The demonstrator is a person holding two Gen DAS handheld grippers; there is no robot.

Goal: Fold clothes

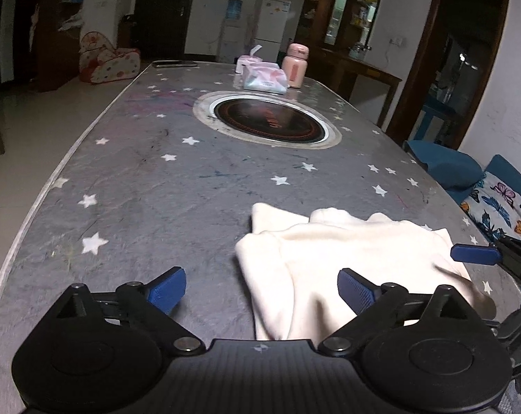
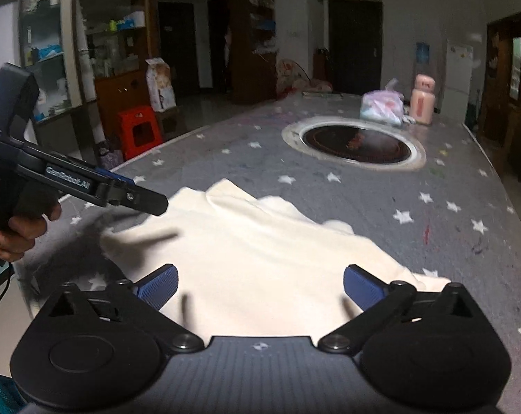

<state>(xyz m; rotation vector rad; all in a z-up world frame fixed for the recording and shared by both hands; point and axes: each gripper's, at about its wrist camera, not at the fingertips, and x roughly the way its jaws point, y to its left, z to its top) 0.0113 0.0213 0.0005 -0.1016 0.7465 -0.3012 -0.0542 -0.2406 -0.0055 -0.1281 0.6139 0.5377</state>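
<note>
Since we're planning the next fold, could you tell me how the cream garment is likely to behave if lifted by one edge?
The cream garment would likely droop: it lies in soft wrinkles. Its layered fold may fall open. It probably slides easily on the smooth table.

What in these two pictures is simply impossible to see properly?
- Cream garment: near edge hidden behind the left tool, left view; behind the right tool, right view.
- Its type: folds hide it.
- Writing on the round hob: too small.
- Pink bottle: blurred, right view.

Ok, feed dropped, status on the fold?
Left gripper open, right gripper open, nothing held. Cream garment lying folded on table. Nothing obstructing.
</note>
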